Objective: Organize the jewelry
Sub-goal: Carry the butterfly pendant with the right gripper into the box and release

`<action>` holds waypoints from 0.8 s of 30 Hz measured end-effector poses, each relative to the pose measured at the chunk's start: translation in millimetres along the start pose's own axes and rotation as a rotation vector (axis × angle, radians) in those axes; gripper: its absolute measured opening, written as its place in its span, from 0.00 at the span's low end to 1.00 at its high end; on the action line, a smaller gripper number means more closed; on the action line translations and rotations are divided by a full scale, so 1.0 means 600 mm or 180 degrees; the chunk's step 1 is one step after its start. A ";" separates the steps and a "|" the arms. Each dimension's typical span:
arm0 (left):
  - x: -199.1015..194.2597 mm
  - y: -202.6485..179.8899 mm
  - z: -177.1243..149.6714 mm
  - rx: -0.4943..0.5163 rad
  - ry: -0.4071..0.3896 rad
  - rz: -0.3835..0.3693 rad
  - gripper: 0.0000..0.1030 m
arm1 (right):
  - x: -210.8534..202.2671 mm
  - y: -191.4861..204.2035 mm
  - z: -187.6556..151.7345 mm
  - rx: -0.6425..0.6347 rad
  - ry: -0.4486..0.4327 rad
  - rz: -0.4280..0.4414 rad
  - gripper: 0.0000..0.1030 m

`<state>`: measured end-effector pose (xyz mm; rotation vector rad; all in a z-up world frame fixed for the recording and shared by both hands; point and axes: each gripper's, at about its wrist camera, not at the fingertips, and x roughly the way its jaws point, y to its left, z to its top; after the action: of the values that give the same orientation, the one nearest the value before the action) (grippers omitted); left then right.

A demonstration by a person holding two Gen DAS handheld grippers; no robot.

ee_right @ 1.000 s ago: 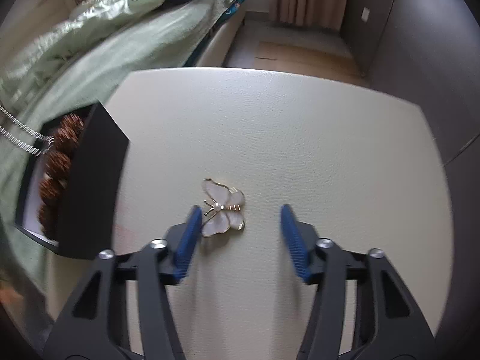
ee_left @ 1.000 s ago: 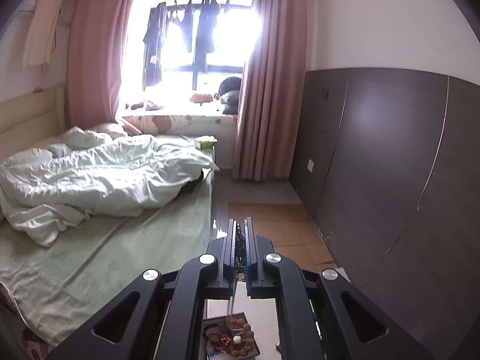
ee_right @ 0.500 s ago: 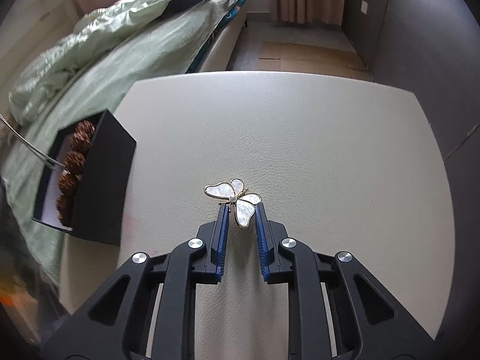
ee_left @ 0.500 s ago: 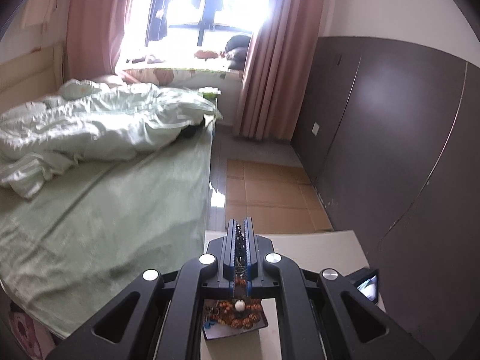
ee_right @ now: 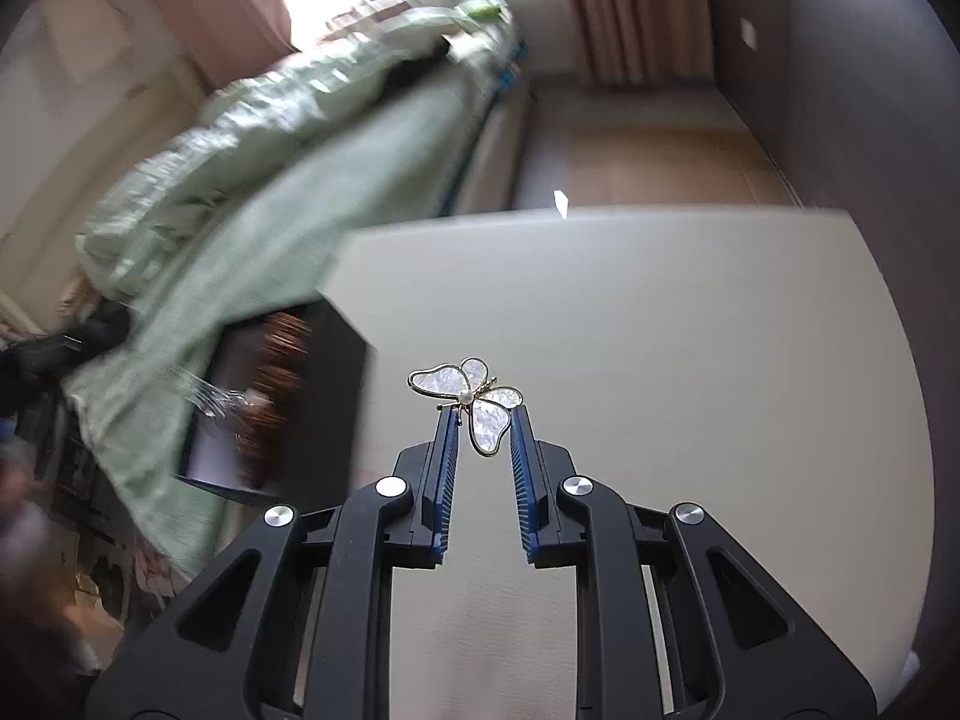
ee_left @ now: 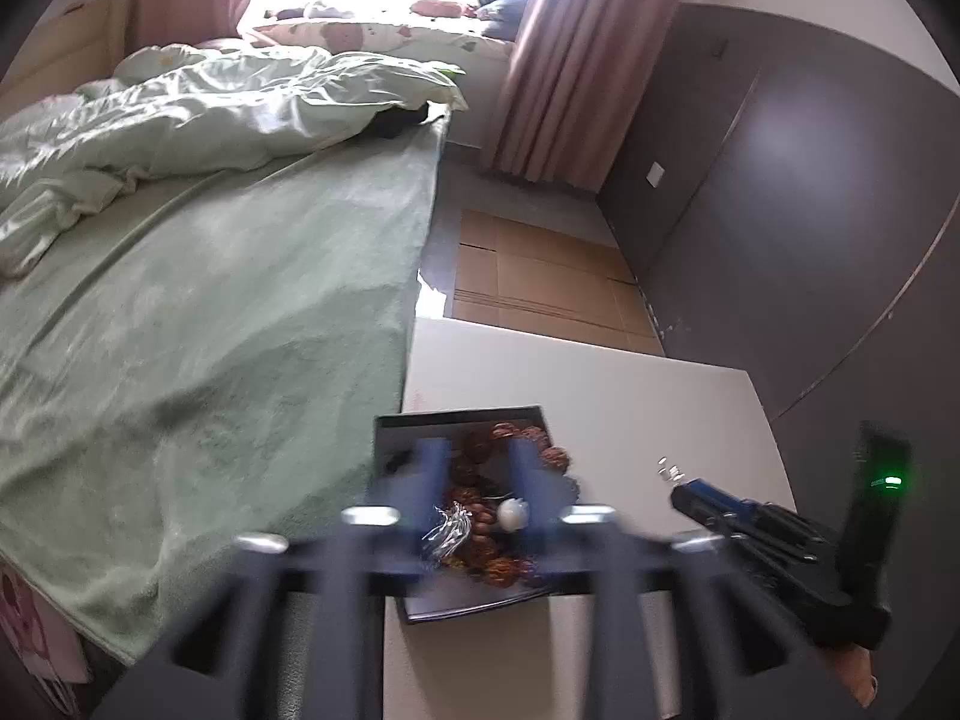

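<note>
Left tongs (ee_left: 474, 483) blurred by motion, jaws opening, poised over the black tray (ee_left: 420, 612); nothing pinched between the blue fingers. Silver chain (ee_left: 447, 531) bunched in the tray between them, lying on brown beads (ee_left: 504, 564) beside a white bead (ee_left: 513, 515); whether the chain touches a finger is lost in blur. Tray's near edge hidden behind the tongs frame. Tray sits at the tabletop (ee_left: 630, 396) edge next to the green bed (ee_left: 210, 330).

Right tongs (ee_right: 480, 417) nearly closed, clamped on the butterfly brooch (ee_right: 465, 399): lower wing pinched between the blue pads, upper wings and pearl sticking out past the tips. Brooch held clear above the tabletop (ee_right: 660, 330). In the left view, right tongs (ee_left: 681, 483) seen at the right, brooch only a few bright specks there, shape unreadable. Bit of a hand (ee_left: 852, 669) cut off at the lower right edge.

In the right view, tray (ee_right: 336, 396) smeared by blur at left; beads (ee_right: 282, 360) a brown streak, chain (ee_right: 216, 399) a silver flash. Bed (ee_right: 270, 192) and room blurred beyond. Lower-left clutter unreadable.
</note>
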<state>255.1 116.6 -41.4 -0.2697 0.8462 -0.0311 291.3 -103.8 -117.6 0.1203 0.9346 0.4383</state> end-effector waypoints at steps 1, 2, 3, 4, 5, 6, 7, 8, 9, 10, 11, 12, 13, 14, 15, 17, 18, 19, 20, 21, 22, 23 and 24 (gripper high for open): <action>-0.007 0.010 -0.002 -0.0057 -0.0083 0.0012 0.62 | -0.009 0.013 0.003 -0.0062 -0.0097 0.0063 0.18; -0.014 0.016 -0.004 -0.0077 -0.0142 0.0020 0.62 | -0.014 0.024 0.004 -0.0105 -0.0160 0.0114 0.18; -0.016 0.020 -0.005 -0.0074 -0.0144 0.0036 0.62 | -0.018 0.032 0.006 -0.0138 -0.0206 0.0161 0.18; -0.018 0.027 -0.008 -0.0083 -0.0132 0.0048 0.62 | -0.021 0.044 0.007 -0.0179 -0.0250 0.0220 0.18; -0.020 0.034 -0.010 -0.0102 -0.0132 0.0055 0.62 | -0.022 0.052 0.008 -0.0208 -0.0276 0.0250 0.18; -0.023 0.042 -0.016 -0.0122 -0.0132 0.0076 0.62 | -0.024 0.060 0.009 -0.0235 -0.0301 0.0279 0.18; -0.024 0.048 -0.018 -0.0134 -0.0129 0.0086 0.62 | -0.024 0.072 0.010 -0.0269 -0.0332 0.0334 0.18; -0.026 0.053 -0.023 -0.0152 -0.0127 0.0090 0.62 | -0.024 0.080 0.011 -0.0284 -0.0347 0.0364 0.18; -0.028 0.062 -0.030 -0.0192 -0.0131 0.0090 0.62 | -0.024 0.086 0.010 -0.0296 -0.0355 0.0390 0.18; -0.032 0.066 -0.036 -0.0219 -0.0140 0.0082 0.62 | -0.021 0.097 0.010 -0.0316 -0.0354 0.0426 0.18; -0.035 0.071 -0.040 -0.0246 -0.0154 0.0079 0.62 | -0.017 0.105 0.009 -0.0331 -0.0345 0.0442 0.18; -0.039 0.077 -0.046 -0.0271 -0.0173 0.0085 0.62 | -0.013 0.112 0.009 -0.0343 -0.0333 0.0458 0.18; -0.045 0.084 -0.053 -0.0291 -0.0199 0.0093 0.62 | -0.009 0.122 0.009 -0.0353 -0.0321 0.0479 0.18; -0.051 0.086 -0.060 -0.0296 -0.0213 0.0093 0.62 | -0.004 0.131 0.008 -0.0368 -0.0311 0.0500 0.18; -0.056 0.090 -0.065 -0.0303 -0.0229 0.0096 0.62 | -0.001 0.139 0.007 -0.0377 -0.0309 0.0521 0.18; -0.065 0.097 -0.075 -0.0334 -0.0262 0.0106 0.63 | 0.006 0.152 0.005 -0.0383 -0.0298 0.0561 0.18; -0.070 0.101 -0.080 -0.0351 -0.0279 0.0089 0.63 | 0.009 0.157 0.005 -0.0385 -0.0293 0.0568 0.18; -0.073 0.103 -0.083 -0.0365 -0.0292 0.0081 0.63 | 0.013 0.163 0.003 -0.0389 -0.0284 0.0574 0.18; -0.076 0.103 -0.085 -0.0378 -0.0300 0.0077 0.63 | 0.018 0.168 0.002 -0.0383 -0.0272 0.0584 0.18; -0.078 0.104 -0.088 -0.0385 -0.0304 0.0070 0.63 | 0.022 0.172 0.002 -0.0374 -0.0262 0.0593 0.18; -0.080 0.105 -0.092 -0.0393 -0.0301 0.0055 0.63 | 0.027 0.178 0.002 -0.0368 -0.0247 0.0605 0.18; -0.081 0.104 -0.097 -0.0400 -0.0301 0.0042 0.63 | 0.032 0.183 0.003 -0.0366 -0.0237 0.0621 0.18; -0.082 0.105 -0.101 -0.0410 -0.0304 0.0028 0.63 | 0.036 0.187 0.002 -0.0360 -0.0218 0.0664 0.18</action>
<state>172.2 170.2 -59.1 -0.3856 0.7555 0.0445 268.3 6.8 -100.7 0.1296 0.8311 0.6749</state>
